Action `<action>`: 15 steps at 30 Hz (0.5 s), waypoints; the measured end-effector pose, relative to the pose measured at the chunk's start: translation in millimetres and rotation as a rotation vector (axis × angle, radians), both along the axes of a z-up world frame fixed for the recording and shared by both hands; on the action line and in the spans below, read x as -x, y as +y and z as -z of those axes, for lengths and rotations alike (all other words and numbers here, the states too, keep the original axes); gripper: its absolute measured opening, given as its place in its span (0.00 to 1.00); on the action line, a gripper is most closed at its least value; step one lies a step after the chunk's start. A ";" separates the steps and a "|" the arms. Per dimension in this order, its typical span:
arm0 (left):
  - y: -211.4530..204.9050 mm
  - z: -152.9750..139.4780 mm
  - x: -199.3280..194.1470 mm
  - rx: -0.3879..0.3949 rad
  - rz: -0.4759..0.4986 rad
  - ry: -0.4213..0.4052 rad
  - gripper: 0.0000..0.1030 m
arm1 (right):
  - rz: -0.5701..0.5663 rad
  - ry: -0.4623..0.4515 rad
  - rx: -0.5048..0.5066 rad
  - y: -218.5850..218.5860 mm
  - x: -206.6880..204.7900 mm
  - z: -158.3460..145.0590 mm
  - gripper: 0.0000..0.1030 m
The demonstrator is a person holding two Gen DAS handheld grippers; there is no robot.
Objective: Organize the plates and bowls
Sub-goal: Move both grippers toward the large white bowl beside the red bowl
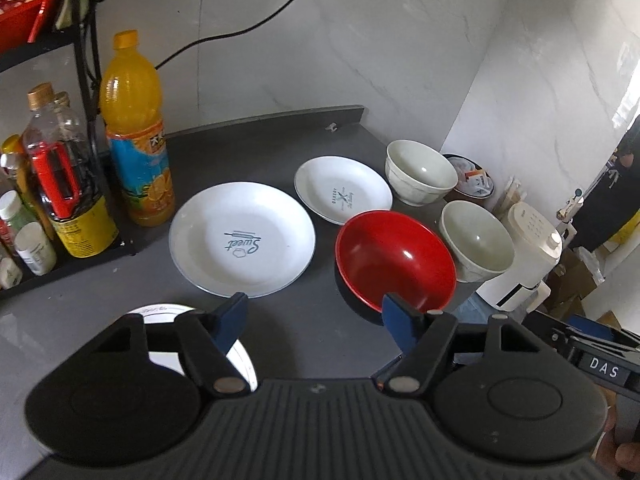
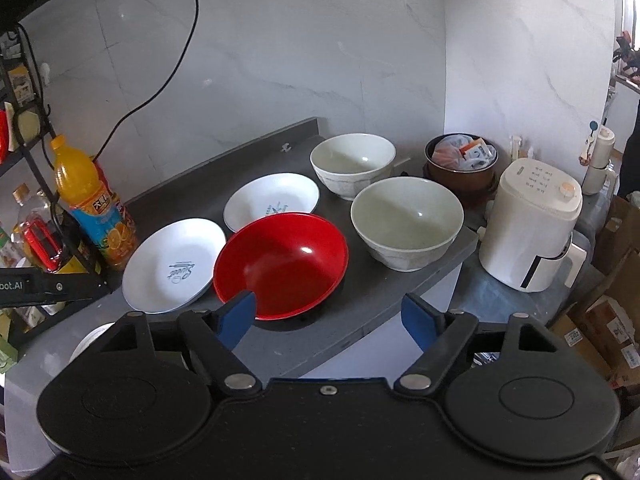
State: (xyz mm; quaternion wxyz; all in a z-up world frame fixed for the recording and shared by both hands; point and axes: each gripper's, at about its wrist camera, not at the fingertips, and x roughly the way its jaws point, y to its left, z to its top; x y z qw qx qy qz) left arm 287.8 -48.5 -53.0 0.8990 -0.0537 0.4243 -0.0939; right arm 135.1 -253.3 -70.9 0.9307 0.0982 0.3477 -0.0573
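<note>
Both grippers hover with jaws wide and hold nothing. The left gripper point(image 1: 314, 316) has the red bowl point(image 1: 394, 258) at one o'clock, just beyond its right finger. The big plate point(image 1: 240, 240) lies at eleven o'clock. The right gripper point(image 2: 330, 312) has the red bowl at eleven o'clock. Farther, at one o'clock, stand two white bowls point(image 2: 406, 222).

Both views downward, sharing red bowl point(image 1: 394, 258).

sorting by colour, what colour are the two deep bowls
Pale off-white ceramic deep bowls, clearest in the right wrist view.
</note>
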 end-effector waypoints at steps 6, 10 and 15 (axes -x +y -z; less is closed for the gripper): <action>-11.2 3.0 -19.9 -0.007 0.032 0.001 0.68 | 0.025 0.000 -0.008 -9.2 -12.2 2.8 0.76; -25.5 2.9 -35.0 -0.009 0.061 0.003 0.62 | 0.044 0.001 -0.019 -19.9 -21.0 6.0 0.74; -52.3 6.6 -56.6 -0.024 0.084 0.009 0.59 | 0.060 0.018 -0.047 -41.8 -38.1 15.3 0.68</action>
